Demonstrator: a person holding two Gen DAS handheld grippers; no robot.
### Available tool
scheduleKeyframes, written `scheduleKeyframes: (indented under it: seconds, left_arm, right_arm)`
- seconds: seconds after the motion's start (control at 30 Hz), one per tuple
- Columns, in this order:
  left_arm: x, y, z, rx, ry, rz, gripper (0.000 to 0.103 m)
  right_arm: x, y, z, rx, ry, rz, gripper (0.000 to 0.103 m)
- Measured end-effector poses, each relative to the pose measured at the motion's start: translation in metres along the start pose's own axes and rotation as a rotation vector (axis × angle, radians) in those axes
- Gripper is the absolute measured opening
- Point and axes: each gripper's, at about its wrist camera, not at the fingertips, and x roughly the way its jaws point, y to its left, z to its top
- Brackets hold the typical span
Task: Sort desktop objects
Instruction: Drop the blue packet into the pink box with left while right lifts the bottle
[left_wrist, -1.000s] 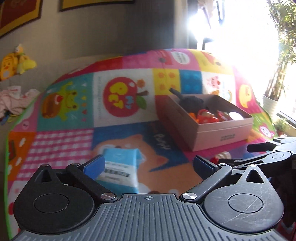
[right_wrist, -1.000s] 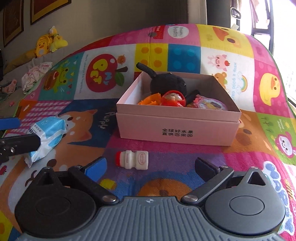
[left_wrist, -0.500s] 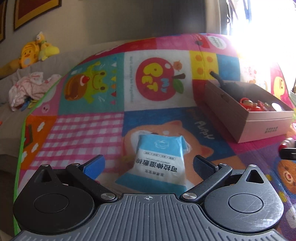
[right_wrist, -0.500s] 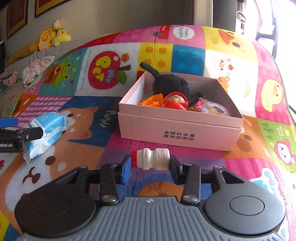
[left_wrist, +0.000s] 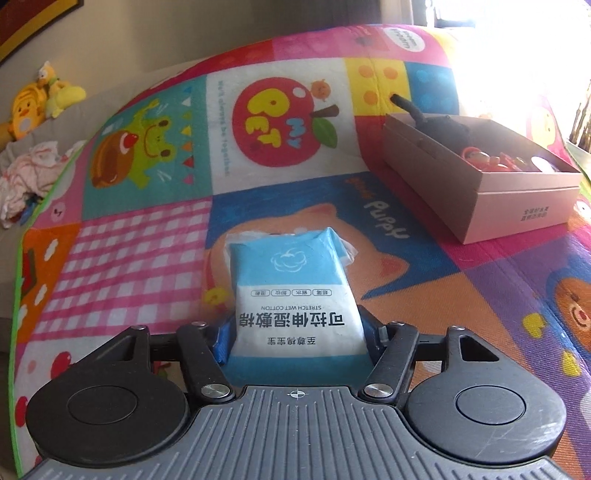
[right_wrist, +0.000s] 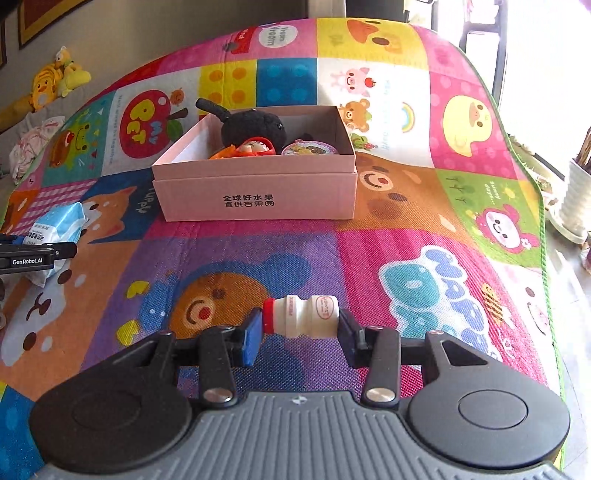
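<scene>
My left gripper (left_wrist: 299, 338) is shut on a blue and white wet-wipe pack (left_wrist: 295, 291), gripped at its near end on the play mat. The pack (right_wrist: 55, 225) and the left gripper's finger (right_wrist: 33, 256) also show at the left edge of the right wrist view. My right gripper (right_wrist: 301, 328) is shut on a small white yogurt bottle with a red cap (right_wrist: 301, 315), held sideways above the mat. A pink cardboard box (right_wrist: 255, 194) holds a black plush, a red doll and other toys; it also shows at the right of the left wrist view (left_wrist: 517, 206).
A colourful cartoon play mat (right_wrist: 406, 221) covers the surface. Yellow plush toys (left_wrist: 37, 99) and a heap of pink cloth (left_wrist: 26, 177) lie beyond its far left edge. A white plant pot (right_wrist: 576, 199) stands off the mat's right edge.
My left gripper moved up to the wipe pack and shut on it. My right gripper shut on the yogurt bottle and lifted it back from the box.
</scene>
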Motion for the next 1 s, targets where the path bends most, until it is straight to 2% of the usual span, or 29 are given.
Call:
scheduleKeyframes:
  seconds: [0.2, 0.4, 0.5, 0.6, 0.67, 0.8, 0.87, 1.0]
  left_arm:
    - [-0.042, -0.043, 0.004, 0.096, -0.036, -0.189, 0.066]
    - [-0.066, -0.075, 0.063, 0.121, -0.211, -0.283, 0.067]
    - [-0.051, -0.091, 0.09, 0.111, -0.244, -0.296, 0.067]
    - [-0.024, -0.106, 0.114, 0.072, -0.23, -0.313, 0.067]
    - [-0.002, -0.115, 0.128, 0.033, -0.214, -0.304, 0.067]
    - [0.03, -0.131, 0.14, 0.032, -0.211, -0.292, 0.068]
    - [0.038, -0.136, 0.137, 0.047, -0.216, -0.293, 0.086]
    - [0.033, -0.123, 0.122, 0.012, -0.204, -0.308, 0.094]
  right_arm:
    - [-0.007, 0.003, -0.001, -0.005, -0.02, 0.022, 0.042]
    - [-0.024, 0.005, 0.004, 0.015, -0.056, 0.074, 0.042]
    - [-0.039, 0.004, 0.011, 0.013, -0.111, 0.106, 0.042]
    - [-0.047, 0.005, 0.014, 0.001, -0.152, 0.105, 0.042]
    - [-0.045, 0.005, 0.014, -0.005, -0.154, 0.098, 0.042]
    - [-0.036, 0.001, 0.01, 0.01, -0.125, 0.085, 0.042]
    - [-0.032, -0.002, 0.008, 0.016, -0.112, 0.073, 0.042]
    - [-0.025, -0.008, 0.006, 0.025, -0.096, 0.046, 0.042]
